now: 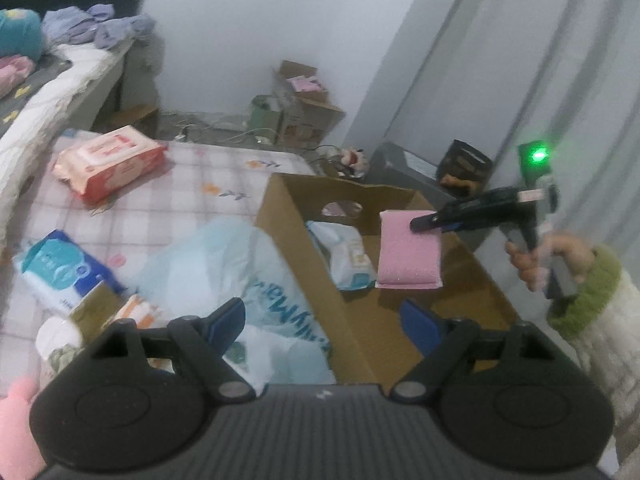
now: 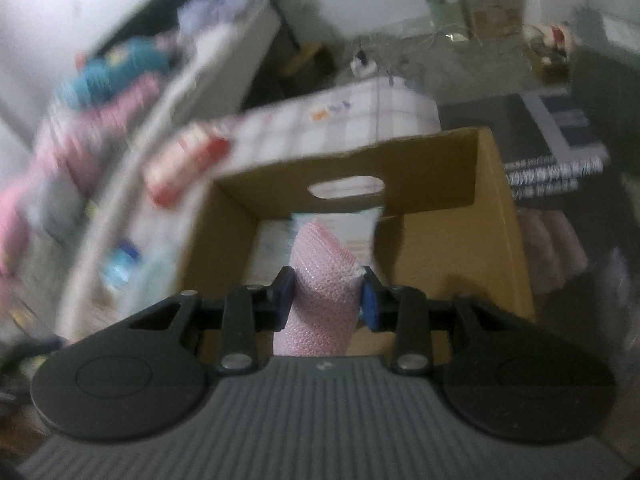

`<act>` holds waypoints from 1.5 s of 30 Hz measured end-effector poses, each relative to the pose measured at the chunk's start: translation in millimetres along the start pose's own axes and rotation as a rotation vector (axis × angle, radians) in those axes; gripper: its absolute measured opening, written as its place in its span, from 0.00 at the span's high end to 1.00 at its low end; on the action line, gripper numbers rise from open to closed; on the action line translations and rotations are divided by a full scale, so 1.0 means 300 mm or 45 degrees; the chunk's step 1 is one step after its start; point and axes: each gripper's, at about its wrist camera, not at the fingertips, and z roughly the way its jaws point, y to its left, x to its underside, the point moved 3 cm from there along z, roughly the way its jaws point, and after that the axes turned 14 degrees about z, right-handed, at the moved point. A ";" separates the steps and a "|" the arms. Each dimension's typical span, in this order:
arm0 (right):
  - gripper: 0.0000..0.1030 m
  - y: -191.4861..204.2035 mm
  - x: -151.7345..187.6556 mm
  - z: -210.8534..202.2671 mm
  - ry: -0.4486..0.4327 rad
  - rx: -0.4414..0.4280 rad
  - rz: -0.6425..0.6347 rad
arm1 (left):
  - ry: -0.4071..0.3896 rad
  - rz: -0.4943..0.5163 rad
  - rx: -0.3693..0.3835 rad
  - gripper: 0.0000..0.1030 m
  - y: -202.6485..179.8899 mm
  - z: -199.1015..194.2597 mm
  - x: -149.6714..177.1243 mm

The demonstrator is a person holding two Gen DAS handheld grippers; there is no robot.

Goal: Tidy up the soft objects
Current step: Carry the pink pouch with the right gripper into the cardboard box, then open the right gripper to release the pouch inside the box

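Observation:
A pink sponge [image 1: 408,252] hangs over the open cardboard box [image 1: 288,220], pinched between the blue pads of my right gripper [image 1: 426,224]. From the right wrist view the same sponge [image 2: 324,292] sits squeezed in that gripper [image 2: 326,296], above the box [image 2: 496,216]. A white wipes pack [image 1: 346,258] lies on the box floor. My left gripper [image 1: 320,320] stands open and bare over the box's near left wall, beside a pale blue plastic bag [image 1: 224,268]. A person's hand [image 1: 556,256] in a green-cuffed sleeve holds the right tool.
On the checked mat lie a red wipes pack [image 1: 108,164], a blue-and-white pack [image 1: 60,272] and a pink plush [image 1: 16,432] at the near left. A bed [image 1: 60,80] with clothes runs along the left. Boxes [image 1: 304,108] and cables sit by the far wall. Grey curtains hang at right.

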 end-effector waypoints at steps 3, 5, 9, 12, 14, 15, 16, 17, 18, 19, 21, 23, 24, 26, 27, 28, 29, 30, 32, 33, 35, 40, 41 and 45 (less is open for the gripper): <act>0.67 0.017 -0.038 0.111 0.038 0.130 -0.160 | 0.002 -0.025 -0.028 0.17 0.028 -0.009 0.009; 0.66 0.018 -0.062 0.174 0.053 0.184 -0.226 | 0.009 -0.039 -0.044 0.17 0.040 -0.007 0.011; 0.63 0.015 -0.116 0.258 0.030 0.268 -0.303 | 0.023 -0.058 -0.057 0.17 0.063 0.001 0.019; 0.51 0.009 -0.135 0.275 -0.035 0.338 -0.350 | 0.025 -0.062 -0.050 0.17 0.071 0.006 0.024; 0.41 0.004 -0.140 0.273 -0.088 0.373 -0.364 | 0.028 -0.060 -0.049 0.17 0.076 0.012 0.027; 0.40 0.001 -0.135 0.264 -0.111 0.379 -0.367 | 0.029 -0.059 -0.050 0.17 0.078 0.014 0.029; 0.40 -0.002 -0.130 0.247 -0.138 0.380 -0.362 | 0.031 -0.059 -0.050 0.17 0.080 0.016 0.031; 0.40 -0.008 -0.128 0.229 -0.158 0.378 -0.352 | 0.032 -0.058 -0.048 0.17 0.081 0.017 0.032; 0.40 -0.013 -0.125 0.208 -0.179 0.374 -0.332 | 0.032 -0.059 -0.046 0.17 0.081 0.017 0.034; 0.40 -0.019 -0.120 0.186 -0.196 0.364 -0.295 | 0.030 -0.059 -0.044 0.17 0.084 0.018 0.036; 0.41 -0.037 -0.102 0.140 -0.191 0.326 -0.179 | 0.024 -0.060 -0.040 0.17 0.089 0.014 0.041; 0.50 -0.052 -0.060 0.116 -0.127 0.267 -0.083 | 0.023 -0.064 -0.043 0.17 0.090 0.013 0.042; 0.54 -0.054 -0.034 0.113 -0.088 0.248 -0.073 | 0.020 -0.066 -0.043 0.17 0.092 0.011 0.044; 0.65 -0.052 0.028 0.125 -0.017 0.283 -0.123 | 0.017 -0.069 -0.040 0.17 0.097 0.008 0.047; 0.65 -0.050 0.056 0.137 0.010 0.318 -0.159 | 0.015 -0.070 -0.038 0.17 0.098 0.006 0.049; 0.66 -0.050 0.084 0.153 0.035 0.349 -0.192 | 0.014 -0.070 -0.037 0.17 0.100 0.004 0.052; 0.68 -0.055 0.110 0.175 0.070 0.376 -0.212 | 0.014 -0.071 -0.036 0.17 0.101 0.002 0.054; 0.69 -0.056 0.127 0.197 0.099 0.394 -0.216 | 0.013 -0.072 -0.035 0.17 0.103 -0.001 0.057; 0.70 -0.068 0.146 0.244 0.134 0.441 -0.213 | 0.013 -0.074 -0.038 0.17 0.109 -0.011 0.064; 0.70 -0.070 0.151 0.257 0.133 0.455 -0.209 | 0.013 -0.076 -0.042 0.17 0.113 -0.016 0.067; 0.70 -0.081 0.138 0.282 0.120 0.472 -0.178 | 0.011 -0.083 -0.053 0.17 0.122 -0.030 0.077; 0.70 -0.080 0.110 0.312 0.069 0.477 -0.092 | 0.020 -0.113 -0.078 0.16 0.153 -0.069 0.110; 0.70 -0.081 0.110 0.313 0.064 0.473 -0.080 | 0.027 -0.117 -0.081 0.16 0.159 -0.074 0.117; 0.70 -0.079 0.129 0.294 0.080 0.429 -0.008 | 0.036 -0.129 -0.101 0.16 0.183 -0.113 0.148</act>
